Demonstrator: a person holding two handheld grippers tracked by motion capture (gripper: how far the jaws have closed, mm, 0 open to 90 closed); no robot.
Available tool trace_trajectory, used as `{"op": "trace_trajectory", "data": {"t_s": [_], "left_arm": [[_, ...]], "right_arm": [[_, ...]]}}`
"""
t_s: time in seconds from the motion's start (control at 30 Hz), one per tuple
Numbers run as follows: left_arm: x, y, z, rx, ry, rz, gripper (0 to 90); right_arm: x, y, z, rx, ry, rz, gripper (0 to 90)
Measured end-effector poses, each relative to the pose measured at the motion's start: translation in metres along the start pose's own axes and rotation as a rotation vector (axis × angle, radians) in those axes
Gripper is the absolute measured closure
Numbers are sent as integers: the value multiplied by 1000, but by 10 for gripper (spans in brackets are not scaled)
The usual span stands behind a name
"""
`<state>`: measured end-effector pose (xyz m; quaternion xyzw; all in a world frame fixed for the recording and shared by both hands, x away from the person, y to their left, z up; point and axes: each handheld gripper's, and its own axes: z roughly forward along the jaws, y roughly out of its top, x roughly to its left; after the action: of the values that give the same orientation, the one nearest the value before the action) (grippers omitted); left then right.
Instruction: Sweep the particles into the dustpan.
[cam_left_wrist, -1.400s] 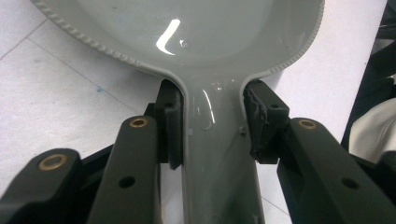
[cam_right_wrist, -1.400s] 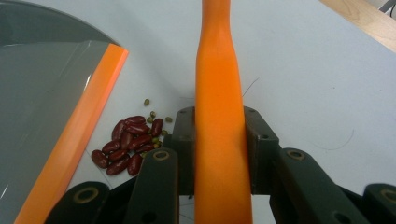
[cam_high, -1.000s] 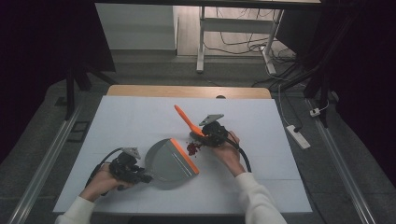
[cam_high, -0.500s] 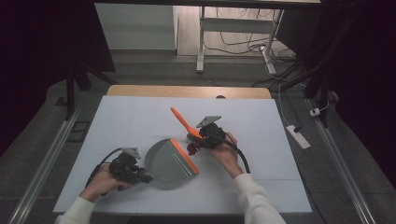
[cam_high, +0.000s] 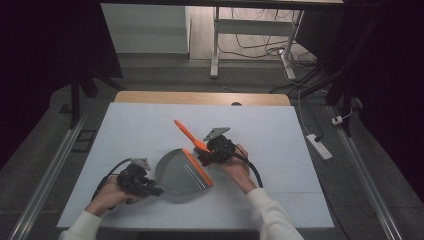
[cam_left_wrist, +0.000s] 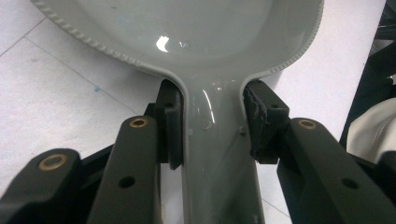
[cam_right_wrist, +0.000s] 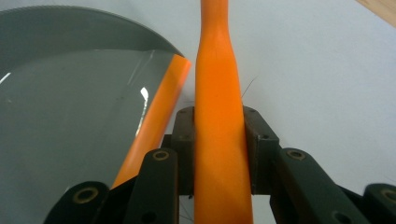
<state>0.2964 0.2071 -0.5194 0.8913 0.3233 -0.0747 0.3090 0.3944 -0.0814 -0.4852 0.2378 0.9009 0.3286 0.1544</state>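
The white counter (cam_high: 150, 125) is occupied near its front by a grey dustpan (cam_high: 180, 172), whose handle is clamped by the left gripper (cam_high: 150, 189). Just beside its orange lip, an orange brush (cam_high: 190, 136) is gripped by the right gripper (cam_high: 206, 155).

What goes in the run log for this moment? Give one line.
left gripper: shut on dustpan handle | right gripper: shut on brush handle | brush by dustpan's orange lip | both over table
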Motion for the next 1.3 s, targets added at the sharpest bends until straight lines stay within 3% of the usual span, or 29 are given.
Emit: {"op": "trace_trajectory", "data": {"t_s": [0.37,0.57,0.73,0.83,1.07,1.3], "left_arm": [[0,0,0,1,-1,-1,616],[0,0,0,3,-1,-1,616],[0,0,0,3,1,0,616],[0,0,0,2,1,-1,616],[0,0,0,2,1,-1,616],[0,0,0,3,2,1,616]], "right_arm": [[8,2,2,-23,63,17,699],[16,5,3,-32,82,4,699],[25,10,0,-75,168,6,700],[26,11,-3,-88,160,4,700],[10,8,-17,-117,93,42,700],[-4,0,-26,-113,41,75,700]]}}
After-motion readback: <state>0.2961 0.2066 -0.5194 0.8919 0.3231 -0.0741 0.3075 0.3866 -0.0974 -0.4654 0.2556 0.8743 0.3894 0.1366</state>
